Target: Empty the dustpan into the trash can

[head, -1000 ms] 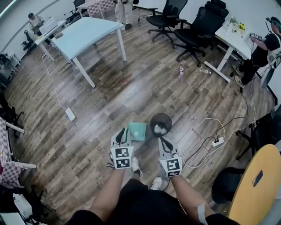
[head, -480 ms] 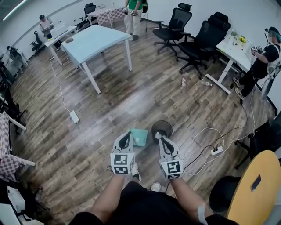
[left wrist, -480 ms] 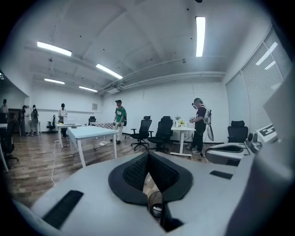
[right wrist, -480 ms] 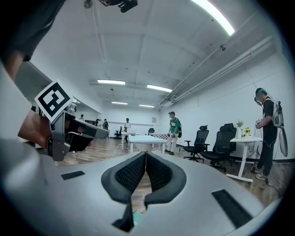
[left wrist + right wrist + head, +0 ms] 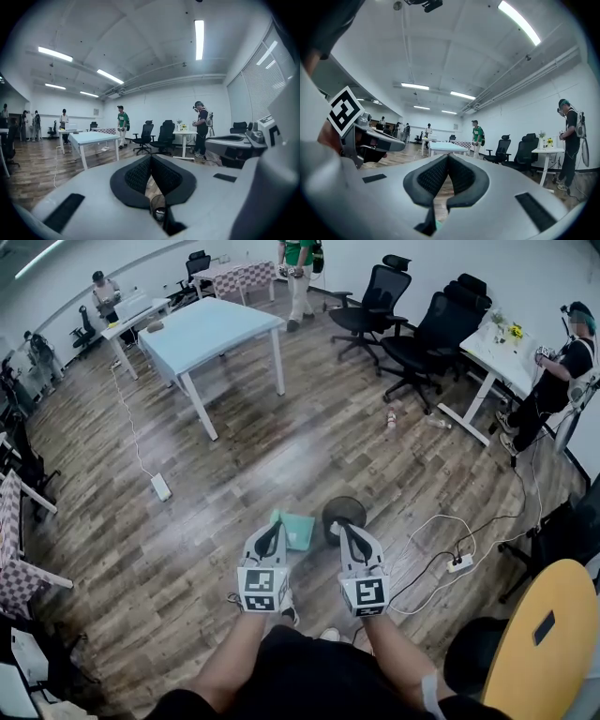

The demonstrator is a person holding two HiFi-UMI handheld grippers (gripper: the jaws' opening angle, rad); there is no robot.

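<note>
The teal dustpan (image 5: 298, 530) lies flat on the wood floor, just left of the round black trash can (image 5: 345, 516), which has white litter in it. Both grippers are held side by side, above and on my side of the pan and the can. My left gripper (image 5: 273, 527) (image 5: 151, 157) is shut and holds nothing; the trash can (image 5: 158, 209) shows low through the gap behind its pads. The pads of my right gripper (image 5: 344, 530) (image 5: 448, 156) also meet with nothing between them, and a sliver of the teal dustpan (image 5: 438, 225) shows beneath it.
A white table (image 5: 212, 330) stands far ahead to the left, and black office chairs (image 5: 417, 322) at the far right. A power strip (image 5: 459, 564) with cables lies right of the can, and another power strip (image 5: 161, 487) to the left. A yellow round tabletop (image 5: 548, 634) is close on my right. Several people stand around the room.
Both grippers have risen and now point more level. The head view has tipped up, so more of the far room shows. Dustpan and can stay on the floor.
</note>
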